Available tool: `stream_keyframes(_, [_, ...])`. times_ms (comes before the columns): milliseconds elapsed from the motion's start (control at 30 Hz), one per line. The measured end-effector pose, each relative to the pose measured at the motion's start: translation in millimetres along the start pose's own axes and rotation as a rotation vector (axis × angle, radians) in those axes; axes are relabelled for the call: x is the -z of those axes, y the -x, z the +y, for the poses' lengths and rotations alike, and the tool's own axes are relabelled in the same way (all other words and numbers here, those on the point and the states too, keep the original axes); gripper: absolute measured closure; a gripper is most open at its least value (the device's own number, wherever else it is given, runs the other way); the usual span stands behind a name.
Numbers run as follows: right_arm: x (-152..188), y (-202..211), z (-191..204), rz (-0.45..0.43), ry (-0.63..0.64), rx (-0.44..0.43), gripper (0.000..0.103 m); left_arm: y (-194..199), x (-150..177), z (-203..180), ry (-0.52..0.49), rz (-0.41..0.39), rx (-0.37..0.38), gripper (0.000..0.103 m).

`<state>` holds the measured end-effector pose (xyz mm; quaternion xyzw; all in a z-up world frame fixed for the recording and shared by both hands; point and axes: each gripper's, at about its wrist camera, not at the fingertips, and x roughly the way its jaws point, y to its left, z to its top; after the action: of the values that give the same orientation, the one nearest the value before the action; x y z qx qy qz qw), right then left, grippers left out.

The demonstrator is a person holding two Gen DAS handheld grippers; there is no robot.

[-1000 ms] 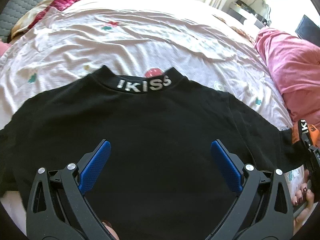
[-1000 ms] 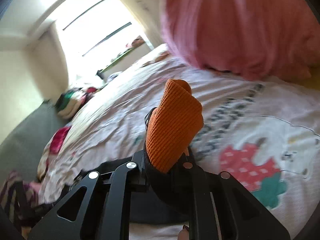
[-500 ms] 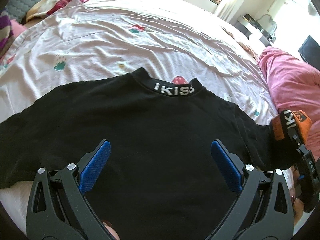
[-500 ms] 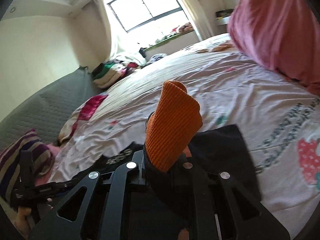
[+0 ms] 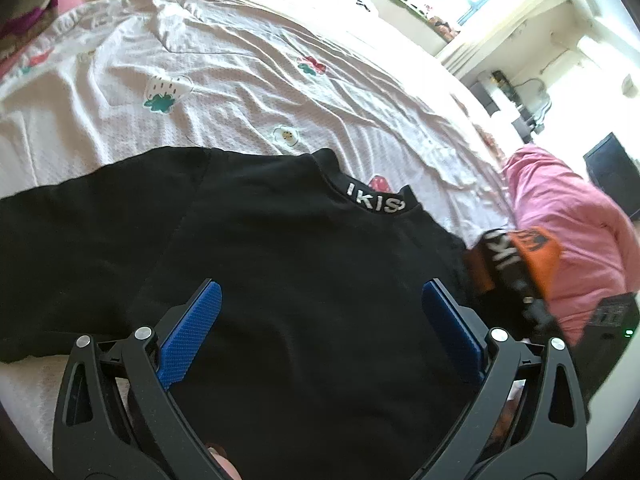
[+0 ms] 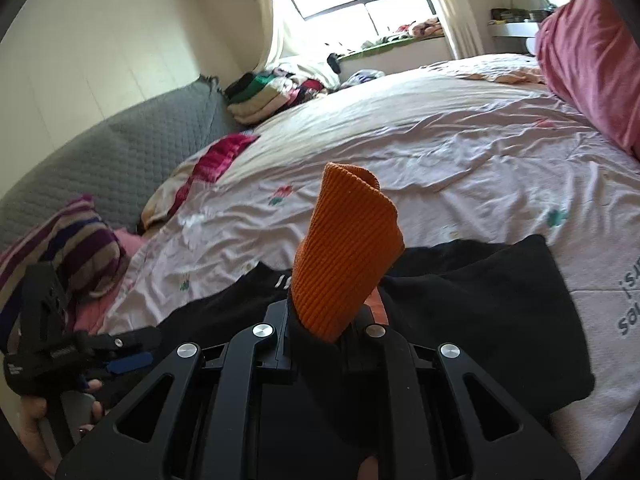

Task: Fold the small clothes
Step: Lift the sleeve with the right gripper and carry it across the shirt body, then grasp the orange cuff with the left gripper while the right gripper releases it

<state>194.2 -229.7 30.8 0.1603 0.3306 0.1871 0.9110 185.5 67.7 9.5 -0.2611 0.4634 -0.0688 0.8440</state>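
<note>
A pale pink bedsheet [image 5: 248, 92] printed with small flowers and strawberries spreads ahead of both claws, wrinkled across its width. On it, directly under and ahead of the left claw [image 5: 320, 320], lies a black shirt [image 5: 288, 272], flat with its front or back up; which one cannot be told. Its long axis runs from the claw away toward the collar [image 5: 374, 202], which points ahead and a little to the right and carries white letters. One sleeve [image 5: 80, 232] stretches out to the left of the claw. A pink blanket [image 5: 568, 232] is heaped ahead and to the right, past the shirt's edge.

The left claw hangs above the shirt's body with its blue pads [image 5: 192, 332] spread wide and nothing between them.

The right claw [image 6: 326, 320] is closed tight on the other sleeve's orange ribbed cuff [image 6: 346, 252], which stands upright out of the pinch, its folded end pointing up and ahead. Black sleeve fabric trails from the pinch down to the right onto the sheet. The left claw [image 6: 120, 360] appears low to the left of it.
</note>
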Motion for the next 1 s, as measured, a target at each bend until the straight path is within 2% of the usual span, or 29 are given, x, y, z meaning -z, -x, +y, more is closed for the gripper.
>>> stream_keyframes(167, [6.7,-18.0,12.5,0.052,-0.004,-0.020,0.084,-4.9,2.0,4.5,0.027,0.018,0.071,0.009])
stream_keyframes(200, [7.9,-19.4,12.9,0.061,-0.012,-0.033,0.074,-6.8,2.7,4.1,0.026,0.022,0.078,0.009])
stream_keyframes(233, [8.9,-19.5,12.9,0.067,-0.022,-0.052,0.058,-10.2,3.6,3.3,0.027,0.030,0.090,0.009])
stream_keyframes(267, [9.8,-18.7,13.0,0.065,-0.027,-0.067,0.054,-13.2,4.5,3.2,0.027,0.037,0.101,0.009])
stream_keyframes(367, [13.2,-14.9,15.6,0.067,-0.005,-0.068,0.053,-24.4,8.2,0.4,0.043,0.063,0.136,0.010])
stream_keyframes(467, [15.8,-6.4,8.9,0.065,-0.022,-0.059,0.053,-36.1,12.1,-4.5,0.044,0.089,0.153,0.017])
stream_keyframes(600, [18.9,14.0,-10.1,0.046,-0.056,-0.015,0.053,-54.8,19.2,-14.7,0.021,0.136,0.156,0.044])
stream_keyframes(667, [20.4,25.6,-19.8,0.031,-0.076,0.007,0.053,-63.7,21.1,-18.2,0.005,0.154,0.145,0.050])
stream_keyframes(767, [23.3,42.1,-34.2,0.011,-0.102,0.053,0.052,-76.7,25.2,-25.0,-0.026,0.158,0.093,0.051])
stream_keyframes(800, [24.8,47.0,-38.3,0.006,-0.107,0.068,0.052,-80.1,26.1,-26.9,-0.034,0.156,0.080,0.059])
stream_keyframes(833, [26.3,51.4,-42.0,0.003,-0.111,0.084,0.052,-83.1,26.8,-29.5,-0.044,0.149,0.062,0.075])
stream_keyframes(900, [29.5,60.6,-50.8,-0.002,-0.121,0.115,0.052,-87.9,27.4,-34.4,-0.065,0.138,0.036,0.092])
stream_keyframes(1000, [34.3,72.8,-62.1,-0.005,-0.137,0.143,0.052,-81.6,25.7,-39.5,-0.085,0.113,0.051,0.096])
